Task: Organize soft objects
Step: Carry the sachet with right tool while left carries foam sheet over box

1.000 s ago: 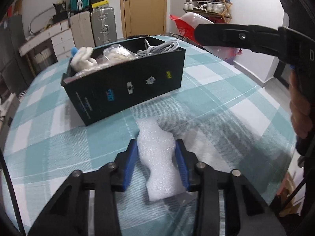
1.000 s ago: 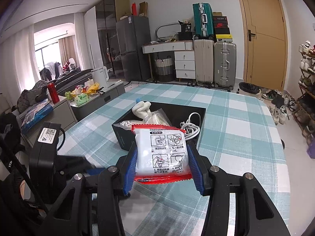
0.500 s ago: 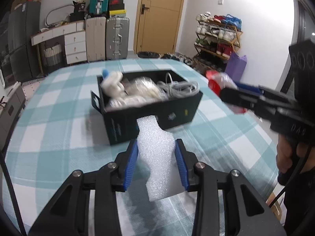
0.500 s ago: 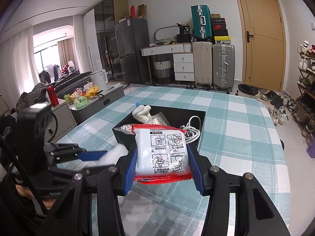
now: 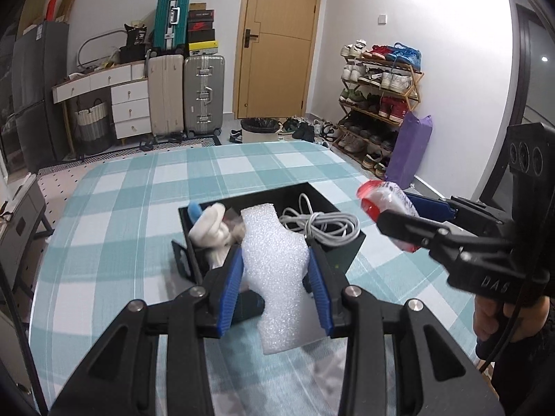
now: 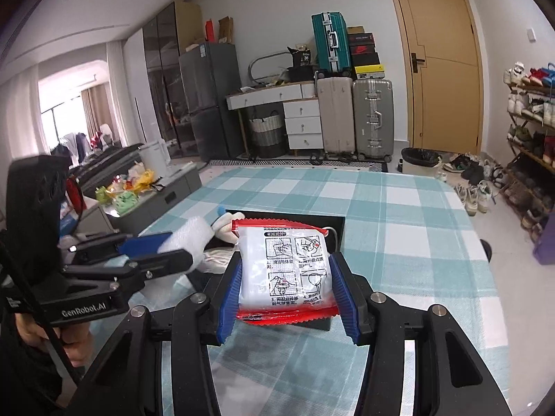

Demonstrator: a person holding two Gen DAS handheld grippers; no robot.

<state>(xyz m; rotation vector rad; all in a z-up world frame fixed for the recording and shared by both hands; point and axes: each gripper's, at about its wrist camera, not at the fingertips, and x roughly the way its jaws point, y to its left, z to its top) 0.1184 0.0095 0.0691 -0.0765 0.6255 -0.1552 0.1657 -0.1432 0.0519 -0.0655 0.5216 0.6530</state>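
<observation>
My left gripper [image 5: 274, 254] is shut on a white foam piece [image 5: 277, 277], held in the air above the near side of the black box [image 5: 343, 254]. The box holds a white plush toy [image 5: 211, 230] and a coiled white cable [image 5: 322, 225]. My right gripper [image 6: 284, 265] is shut on a white packet with red edges [image 6: 288, 277], just in front of the box [image 6: 326, 223]. In the right wrist view the left gripper [image 6: 180, 246] and its foam [image 6: 196, 230] come in from the left. In the left wrist view the packet [image 5: 385, 201] hangs at the right.
The box stands on a table with a teal checked cloth [image 5: 121, 208]. A hand [image 5: 492, 315] grips the right tool at the table's right edge. Beyond the table are suitcases [image 5: 203, 93], a door [image 5: 277, 41], a shoe rack [image 5: 378, 97] and a bin [image 6: 419, 161].
My left gripper has lifted the foam off the cloth and carried it up and forward over the box. The right gripper has kept its place with the packet.
</observation>
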